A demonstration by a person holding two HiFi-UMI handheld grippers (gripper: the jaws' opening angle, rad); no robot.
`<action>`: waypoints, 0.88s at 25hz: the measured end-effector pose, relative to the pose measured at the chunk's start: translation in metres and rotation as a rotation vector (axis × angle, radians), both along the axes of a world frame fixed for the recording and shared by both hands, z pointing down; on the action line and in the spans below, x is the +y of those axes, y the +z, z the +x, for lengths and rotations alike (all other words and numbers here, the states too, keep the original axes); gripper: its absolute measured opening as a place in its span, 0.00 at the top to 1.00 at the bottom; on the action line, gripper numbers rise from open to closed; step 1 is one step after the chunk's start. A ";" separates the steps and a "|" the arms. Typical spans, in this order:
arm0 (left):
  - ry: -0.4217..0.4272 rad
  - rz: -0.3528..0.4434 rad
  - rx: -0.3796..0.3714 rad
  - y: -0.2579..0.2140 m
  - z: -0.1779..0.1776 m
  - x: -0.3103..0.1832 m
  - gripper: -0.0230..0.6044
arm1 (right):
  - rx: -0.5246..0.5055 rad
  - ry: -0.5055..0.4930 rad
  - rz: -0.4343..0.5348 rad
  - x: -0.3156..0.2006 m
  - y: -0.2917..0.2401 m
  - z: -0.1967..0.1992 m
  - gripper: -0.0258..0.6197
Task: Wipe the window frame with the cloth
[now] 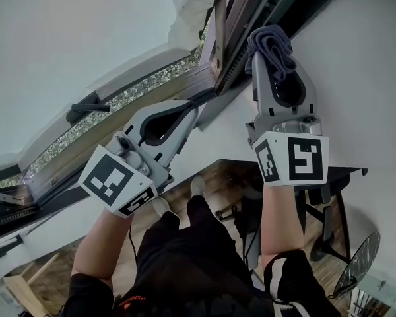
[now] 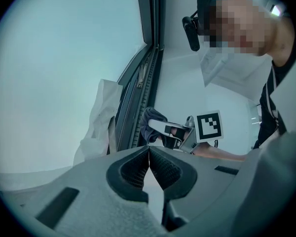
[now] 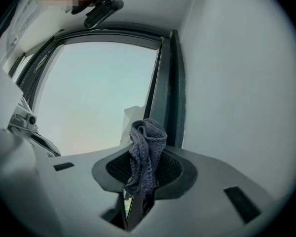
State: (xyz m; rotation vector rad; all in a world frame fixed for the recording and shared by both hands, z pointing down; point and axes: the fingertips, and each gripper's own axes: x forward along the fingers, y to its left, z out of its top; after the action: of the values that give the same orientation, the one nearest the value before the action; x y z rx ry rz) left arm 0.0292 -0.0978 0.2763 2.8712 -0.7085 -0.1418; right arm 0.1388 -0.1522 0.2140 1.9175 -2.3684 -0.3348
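A bunched grey cloth (image 1: 272,43) sticks out of my right gripper (image 1: 273,61), which is shut on it. In the head view the cloth rests close against the dark window frame (image 1: 230,53) at the top centre; whether it touches is unclear. The right gripper view shows the cloth (image 3: 147,154) hanging between the jaws, with the frame's dark upright (image 3: 170,93) just beyond. My left gripper (image 1: 194,111) points at the frame's lower corner, shut, with nothing in it. Its own view shows the jaw tips (image 2: 149,150) pressed together, and the cloth (image 2: 151,123) ahead.
Crumpled white sheeting (image 1: 188,2) hangs at the frame's top, left of the cloth. A dark window handle (image 1: 86,109) sits on the sash at left. A white wall (image 1: 360,58) runs along the right. Below lie a wooden floor, dark furniture (image 1: 330,197) and a fan (image 1: 360,263).
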 end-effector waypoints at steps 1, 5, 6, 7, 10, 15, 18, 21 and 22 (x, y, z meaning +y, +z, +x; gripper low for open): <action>-0.002 -0.004 -0.002 0.002 0.000 0.000 0.93 | -0.002 -0.001 -0.009 0.000 0.005 0.000 0.80; -0.004 -0.020 -0.009 0.012 0.002 -0.002 0.93 | -0.012 -0.002 -0.063 -0.002 0.032 0.002 0.80; -0.004 -0.025 -0.012 0.015 0.002 -0.001 0.93 | -0.013 -0.002 -0.078 -0.002 0.040 0.002 0.80; -0.004 -0.029 -0.014 0.017 0.002 -0.001 0.93 | -0.013 -0.002 -0.091 -0.002 0.047 0.002 0.80; -0.006 -0.039 -0.021 0.022 0.002 0.000 0.93 | -0.017 0.000 -0.123 -0.002 0.066 0.002 0.80; -0.023 -0.052 -0.028 0.032 -0.003 -0.005 0.93 | -0.028 0.004 -0.174 -0.003 0.096 0.004 0.80; -0.032 -0.063 -0.031 0.038 -0.004 -0.006 0.93 | -0.028 0.002 -0.197 -0.003 0.111 0.005 0.80; -0.036 -0.081 -0.035 0.048 -0.004 -0.006 0.93 | -0.027 -0.001 -0.221 -0.003 0.125 0.005 0.80; -0.036 -0.088 -0.036 0.051 -0.003 -0.006 0.93 | -0.028 -0.002 -0.230 -0.004 0.130 0.005 0.80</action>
State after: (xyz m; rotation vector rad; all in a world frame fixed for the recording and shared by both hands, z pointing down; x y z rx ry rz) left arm 0.0260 -0.1039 0.3277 2.7849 -0.7544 -0.0618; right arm 0.1440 -0.1558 0.3442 1.8263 -2.3084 -0.0326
